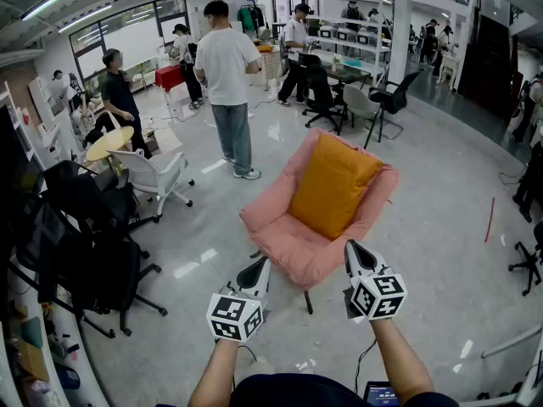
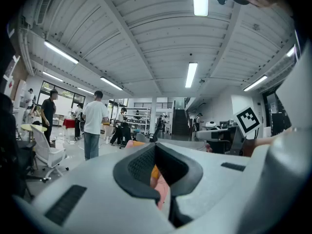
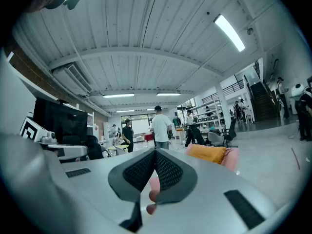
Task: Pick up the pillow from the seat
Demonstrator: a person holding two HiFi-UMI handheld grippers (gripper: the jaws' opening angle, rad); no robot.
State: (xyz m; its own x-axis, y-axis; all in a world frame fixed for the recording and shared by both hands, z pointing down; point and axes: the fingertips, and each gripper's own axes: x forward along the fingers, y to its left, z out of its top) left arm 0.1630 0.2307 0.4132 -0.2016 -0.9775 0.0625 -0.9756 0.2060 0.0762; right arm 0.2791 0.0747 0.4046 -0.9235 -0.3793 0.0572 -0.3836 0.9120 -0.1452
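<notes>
a: left gripper (image 1: pixel 254 275) — jaws pressed together, nothing between them. right gripper (image 1: pixel 357 256) the same, closed and empty. both held level at the near edge of the pink chair (image 1: pixel 284 246).

b: and the pillow?

a: orange pillow (image 1: pixel 333 185) sits on the seat, propped against the chair's back, beyond both grippers, apart from them.

b: what could go wrong?

a: the jaws must part before they reach it, else they only shove it into the backrest. it looks soft and broad — a pinch at one corner could let it sag or slip free. the chair looks light, and a push might slide it on the floor (image 1: pixel 441 219), which is pale and glossy.

b: the room?

a: open office. a person in a white shirt (image 1: pixel 227 66) stands far left of the chair, black office chairs (image 1: pixel 102 261) crowd the near left, desks at the far end.
</notes>
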